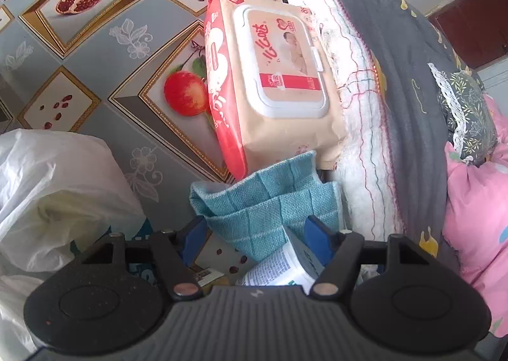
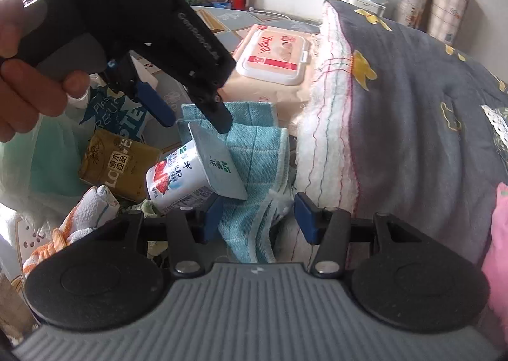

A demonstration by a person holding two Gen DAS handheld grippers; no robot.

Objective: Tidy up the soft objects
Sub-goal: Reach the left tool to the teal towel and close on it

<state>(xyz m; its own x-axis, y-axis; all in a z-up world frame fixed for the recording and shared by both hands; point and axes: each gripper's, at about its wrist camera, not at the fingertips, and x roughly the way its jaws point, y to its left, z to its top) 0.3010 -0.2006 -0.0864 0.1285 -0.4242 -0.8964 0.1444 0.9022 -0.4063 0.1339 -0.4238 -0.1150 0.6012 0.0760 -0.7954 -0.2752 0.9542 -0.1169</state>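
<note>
A folded teal towel (image 1: 270,202) lies on the table, also in the right wrist view (image 2: 254,151). A white strawberry yogurt cup (image 2: 197,170) lies tipped on it, also in the left wrist view (image 1: 282,269). My left gripper (image 1: 254,234) is open, its blue fingers either side of the cup and towel; it also shows in the right wrist view (image 2: 193,118). My right gripper (image 2: 257,218) is open, straddling the towel's near edge. A pack of baby wipes (image 1: 276,82) lies beyond the towel. A grey quilted pillow (image 2: 412,113) lies to the right.
A white plastic bag (image 1: 54,189) sits left. A brown drink carton (image 2: 117,164) and an orange-white cloth (image 2: 82,218) lie left of the cup. Pink fabric (image 1: 476,218) lies at far right. The fruit-print tablecloth (image 1: 104,53) stretches away behind.
</note>
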